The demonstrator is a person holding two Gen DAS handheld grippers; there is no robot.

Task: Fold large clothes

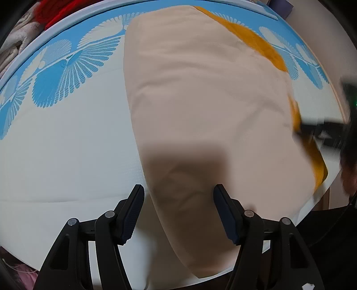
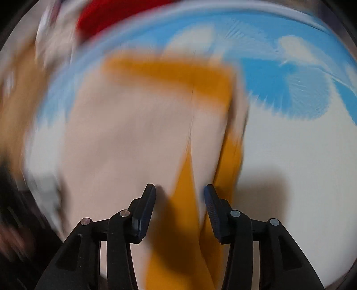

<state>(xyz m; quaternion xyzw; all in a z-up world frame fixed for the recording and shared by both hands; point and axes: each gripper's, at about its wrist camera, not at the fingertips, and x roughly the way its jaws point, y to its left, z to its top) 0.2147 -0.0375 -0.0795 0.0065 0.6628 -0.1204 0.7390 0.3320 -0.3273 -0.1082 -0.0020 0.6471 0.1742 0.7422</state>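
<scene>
The garment (image 1: 200,100), a large cream piece with mustard-yellow panels (image 1: 252,42), is laid lengthwise on a white bed (image 1: 67,156) whose cover bears a blue feather print toward the far edge. It is judged soft, light and limp, with no stiffness to hold a shape, so it would be expected to sag and drag unless it is lifted at two points; a hem or corner along a long side is judged the best place for a pinch, since the flat middle offers nothing to take. The left gripper (image 1: 178,209) is held above the near end of the cloth with its fingers (image 1: 131,212) spread and nothing between them. The right gripper (image 2: 179,207) is seen in a blurred view over the yellow strip, its fingers likewise apart and no cloth pinched. Open white bedding is left on both sides of the garment for folding over. The near end seems to overhang the bed's edge slightly, and a heap of red and pale cloth (image 1: 44,17) lies beyond the far rim.
</scene>
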